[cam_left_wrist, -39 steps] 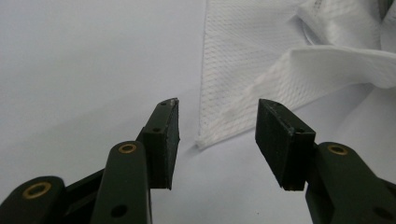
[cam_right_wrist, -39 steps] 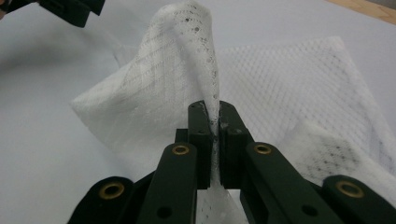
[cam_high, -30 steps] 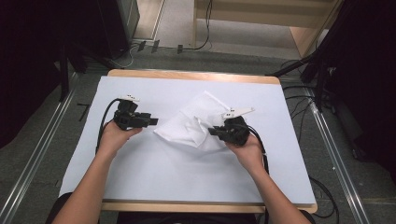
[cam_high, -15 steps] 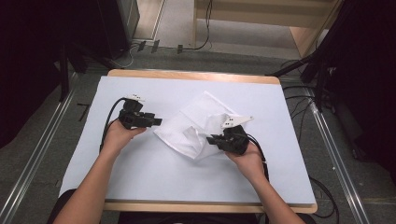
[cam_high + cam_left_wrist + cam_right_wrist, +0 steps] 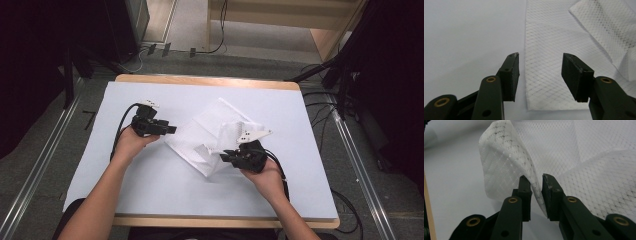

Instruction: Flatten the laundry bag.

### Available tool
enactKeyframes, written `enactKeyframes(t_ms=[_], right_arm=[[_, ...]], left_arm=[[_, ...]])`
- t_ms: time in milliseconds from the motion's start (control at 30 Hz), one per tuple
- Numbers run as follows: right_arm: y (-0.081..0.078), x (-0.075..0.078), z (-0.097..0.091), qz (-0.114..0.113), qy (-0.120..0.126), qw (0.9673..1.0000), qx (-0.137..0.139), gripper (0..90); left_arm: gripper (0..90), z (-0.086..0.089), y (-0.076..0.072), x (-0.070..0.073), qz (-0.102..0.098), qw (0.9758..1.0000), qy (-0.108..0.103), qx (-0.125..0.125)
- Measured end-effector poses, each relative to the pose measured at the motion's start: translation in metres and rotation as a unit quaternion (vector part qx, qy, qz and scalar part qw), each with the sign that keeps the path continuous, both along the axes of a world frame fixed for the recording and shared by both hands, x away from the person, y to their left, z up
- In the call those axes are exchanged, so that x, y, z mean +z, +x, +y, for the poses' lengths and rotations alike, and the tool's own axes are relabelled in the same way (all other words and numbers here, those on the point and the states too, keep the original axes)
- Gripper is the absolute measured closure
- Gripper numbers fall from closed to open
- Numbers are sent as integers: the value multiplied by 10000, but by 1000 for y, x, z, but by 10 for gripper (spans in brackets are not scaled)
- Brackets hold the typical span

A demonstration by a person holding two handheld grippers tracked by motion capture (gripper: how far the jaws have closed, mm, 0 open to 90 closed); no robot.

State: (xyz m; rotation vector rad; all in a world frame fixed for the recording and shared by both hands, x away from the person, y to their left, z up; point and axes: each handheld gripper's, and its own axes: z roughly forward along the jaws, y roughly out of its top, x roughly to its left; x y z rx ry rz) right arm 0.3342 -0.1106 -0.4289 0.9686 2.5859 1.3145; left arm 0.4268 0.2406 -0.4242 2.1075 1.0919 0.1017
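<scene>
High view: white mesh cloth [image 5: 212, 135] lies mid-table on pale sheet [image 5: 165, 190], partly folded, one flap raised near right side. Right gripper [image 5: 226, 158] sits at cloth's near-right edge, held by right hand [image 5: 267, 172]. Right gripper view: jaws nearly closed, pinching a lifted fold of cloth [image 5: 506, 162] between them. Left gripper [image 5: 172, 130] w/ left hand [image 5: 131, 144] sits just beside cloth's left edge. Left gripper view: jaws spread wide, nothing between them, cloth edge [image 5: 544, 75] lying flat below the gap
</scene>
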Motion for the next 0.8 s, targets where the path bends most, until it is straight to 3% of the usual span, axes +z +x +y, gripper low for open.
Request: enactKeyframes(t_ms=[233,600,800], right_arm=[[-7,8,-4,6,27,10000,47,645],[-21,32,-20,-224,193,9995,59,591],[-17,36,-31,-224,229,9993,-189,601]], left_arm=[[483,-1,3,0,-1,10000,11,-25],[479,0,4,0,6,10000,7,5],[478,-5,5,-4,33,10000,68,-31]])
